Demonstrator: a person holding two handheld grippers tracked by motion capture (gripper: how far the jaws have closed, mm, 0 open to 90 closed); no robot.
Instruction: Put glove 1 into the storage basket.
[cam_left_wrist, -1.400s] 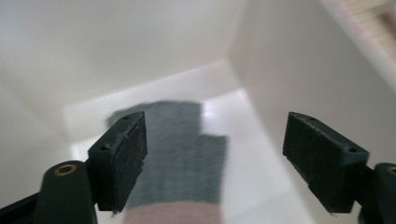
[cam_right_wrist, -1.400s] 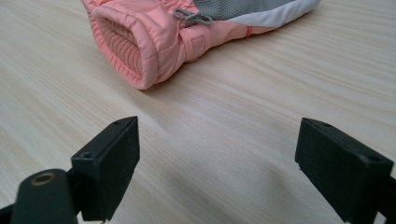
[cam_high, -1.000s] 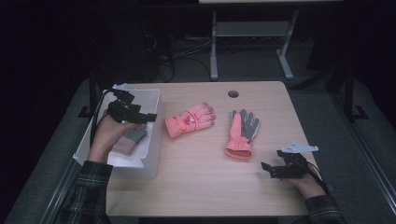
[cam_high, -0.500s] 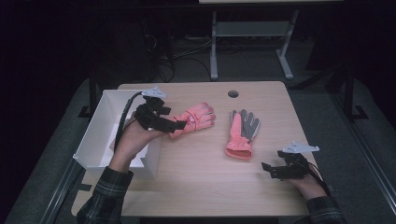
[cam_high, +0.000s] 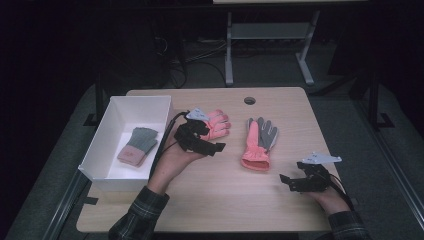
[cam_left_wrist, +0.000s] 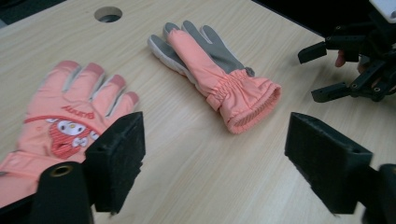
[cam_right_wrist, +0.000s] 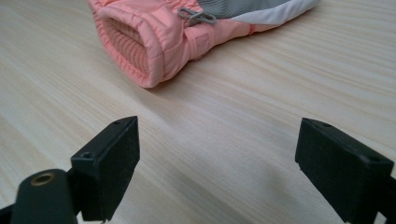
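Right gripper (cam_high: 295, 181) low at the table's (cam_high: 210, 210) near right corner, jaws spread wide over bare wood, nothing between them, cuff of the pink-and-grey glove (cam_high: 260, 142) just beyond. Left gripper (cam_high: 207, 142) farther in, over the wrist end of the pink cartoon glove (cam_left_wrist: 60, 130), jaws wide though just closing a little, nothing gripped; red lettering above the printed face too small to read. Farthest left, white box (cam_high: 100, 150) with a grey-and-pink glove (cam_high: 137, 146) inside.

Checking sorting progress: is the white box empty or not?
Not empty. The white box holds one grey-and-pink glove; two pink gloves lie out on the table.
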